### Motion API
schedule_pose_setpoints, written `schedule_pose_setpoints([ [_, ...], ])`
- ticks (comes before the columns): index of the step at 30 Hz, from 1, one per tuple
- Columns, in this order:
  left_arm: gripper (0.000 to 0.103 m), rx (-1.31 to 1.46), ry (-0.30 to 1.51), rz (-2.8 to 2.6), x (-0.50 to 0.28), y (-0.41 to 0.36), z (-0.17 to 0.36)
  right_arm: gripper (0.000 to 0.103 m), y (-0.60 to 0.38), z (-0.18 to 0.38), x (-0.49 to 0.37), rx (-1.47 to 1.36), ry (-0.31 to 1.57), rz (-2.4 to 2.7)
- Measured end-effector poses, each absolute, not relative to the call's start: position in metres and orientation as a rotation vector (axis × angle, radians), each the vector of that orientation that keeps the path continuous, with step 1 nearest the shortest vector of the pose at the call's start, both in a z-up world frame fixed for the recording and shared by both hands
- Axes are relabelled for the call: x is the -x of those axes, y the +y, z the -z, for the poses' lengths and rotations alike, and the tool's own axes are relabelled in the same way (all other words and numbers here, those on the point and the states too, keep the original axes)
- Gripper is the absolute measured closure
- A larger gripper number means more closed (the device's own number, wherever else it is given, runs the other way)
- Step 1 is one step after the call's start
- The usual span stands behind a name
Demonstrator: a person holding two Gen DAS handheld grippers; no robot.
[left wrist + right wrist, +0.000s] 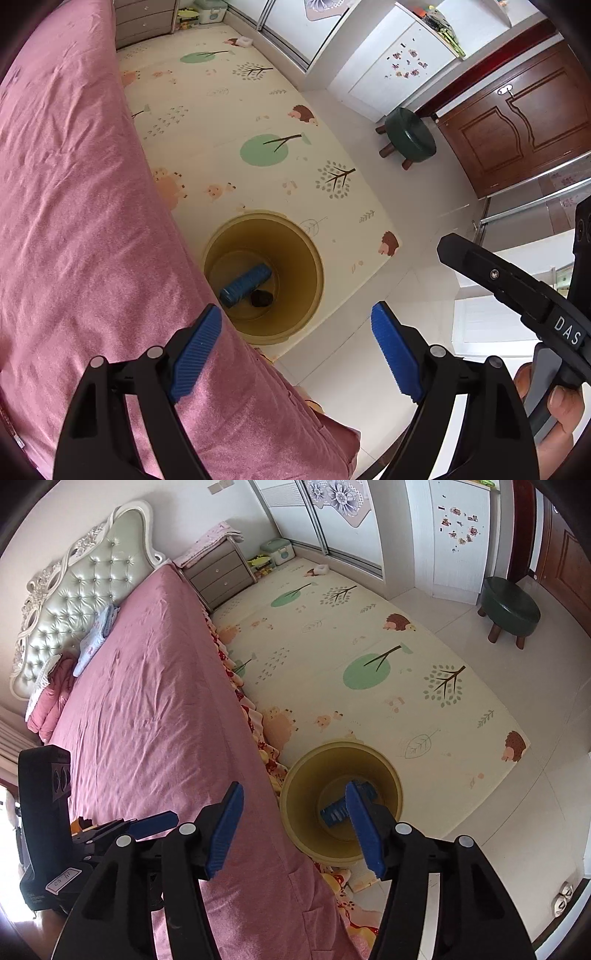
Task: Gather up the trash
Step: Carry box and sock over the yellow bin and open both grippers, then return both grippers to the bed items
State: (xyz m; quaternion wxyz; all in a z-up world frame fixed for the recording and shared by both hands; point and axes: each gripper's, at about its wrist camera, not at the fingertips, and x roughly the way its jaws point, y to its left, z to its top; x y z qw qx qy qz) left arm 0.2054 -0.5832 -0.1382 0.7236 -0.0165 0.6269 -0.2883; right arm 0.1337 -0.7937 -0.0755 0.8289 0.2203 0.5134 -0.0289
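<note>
- Bed (74, 206): pink cover, immediately left of the bin; no trash visible on it in either view
- Left gripper (295, 350): jaws spread wide, nothing between the blue pads (195, 354); held above the bed edge, just short of the bin
- Bin (295, 236): yellow, standing on the play mat (221, 110) against the bed; inside lie a blue cylindrical item (245, 280) and a small dark lump (261, 297)
- Right gripper (295, 827): jaws likewise apart and empty, one pad overlapping the bin mouth (306, 771)
- Step, as judged: both pieces deposited; next move calls for scanning the mat and floor beyond the bin for remaining trash, none being evident here
</note>
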Motion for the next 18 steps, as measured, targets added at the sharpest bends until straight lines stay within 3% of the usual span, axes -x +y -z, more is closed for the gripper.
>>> schedule_pose_setpoints([
  [9,0.020,0.088,1.301,0.549,-0.199,-0.518,0.106,0.047,-0.729,0.045,-0.148,-0.399,1.062,-0.064],
  [18,0.020,0.181,1.246,0.390,-0.178,-0.407,0.076,0.046,-0.621,0.020,-0.159,-0.303,1.065,-0.250],
])
